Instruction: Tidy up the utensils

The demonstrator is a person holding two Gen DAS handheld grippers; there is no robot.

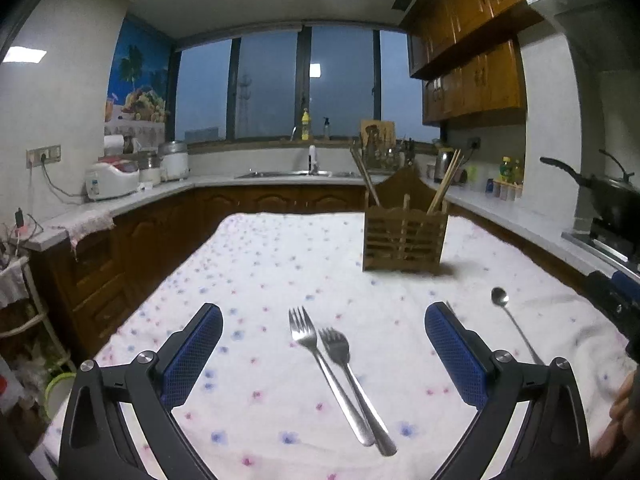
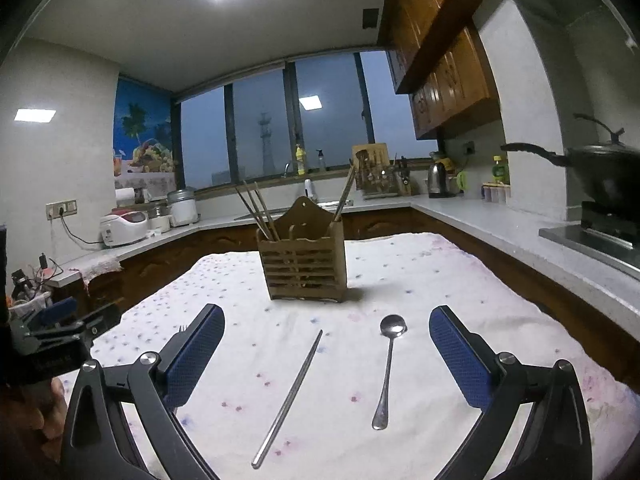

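Note:
Two steel forks (image 1: 340,376) lie side by side on the flowered tablecloth (image 1: 280,264), between the fingers of my open left gripper (image 1: 324,324), which hovers over them holding nothing. A long-handled spoon (image 1: 514,326) lies to their right. In the right wrist view the same spoon (image 2: 388,364) and a metal chopstick (image 2: 290,396) lie between the fingers of my open right gripper (image 2: 327,326). A wooden utensil holder (image 1: 404,236) with chopsticks in it stands further back on the cloth, also the holder (image 2: 304,264) in the right view.
Kitchen counters (image 1: 168,192) ring the table, with rice cookers at left, a sink under the window and a black wok (image 2: 600,168) on the stove at right. The other gripper and a hand show at the left edge of the right view (image 2: 52,344).

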